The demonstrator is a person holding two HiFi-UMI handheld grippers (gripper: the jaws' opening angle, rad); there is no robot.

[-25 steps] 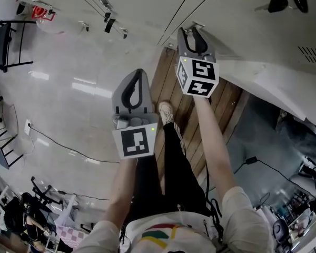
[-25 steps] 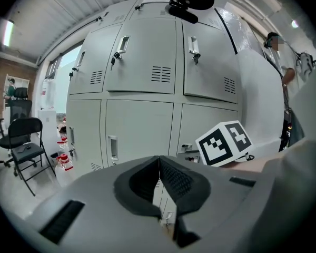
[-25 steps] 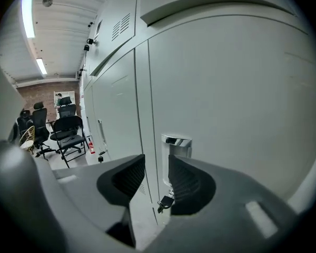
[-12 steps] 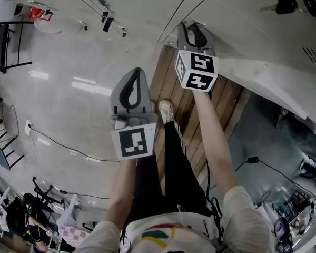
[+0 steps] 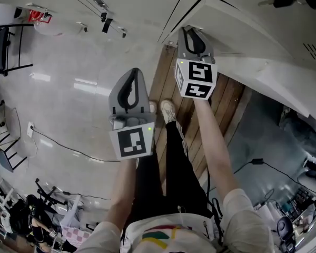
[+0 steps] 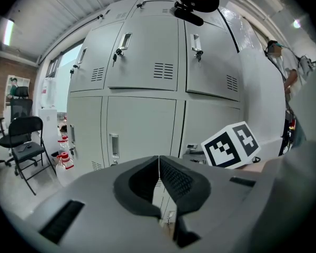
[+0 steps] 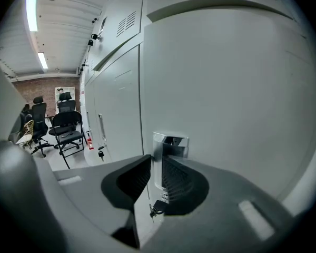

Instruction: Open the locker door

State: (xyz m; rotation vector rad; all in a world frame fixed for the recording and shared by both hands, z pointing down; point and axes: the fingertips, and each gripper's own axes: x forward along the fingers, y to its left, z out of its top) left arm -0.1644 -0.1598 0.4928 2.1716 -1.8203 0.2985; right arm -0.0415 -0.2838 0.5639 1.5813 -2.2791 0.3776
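The pale grey locker door (image 7: 226, 88) fills the right gripper view, with a chrome handle (image 7: 168, 141) at its left edge and a small key (image 7: 157, 208) hanging below. My right gripper (image 7: 157, 165) has just been closing and its pads press on that handle. In the head view the right gripper (image 5: 192, 30) is at the door (image 5: 242, 30), whose edge stands slightly off the cabinet with a dark gap showing. My left gripper (image 5: 132, 74) hangs in the air to the left, away from the lockers. Its jaws (image 6: 158, 159) are shut with nothing between them.
More lockers (image 6: 142, 62) with keys in their locks stand in rows. A wooden strip (image 5: 200, 120) runs along the cabinet's foot under the person's legs. Black chairs (image 7: 68, 130) stand to the left, a cable (image 5: 58, 144) crosses the floor, and a person (image 6: 292, 78) stands at the far right.
The right gripper's jaws have closed onto the handle. The door's edge has come away from the cabinet, and a dark gap now shows. The left gripper has stayed where it was.
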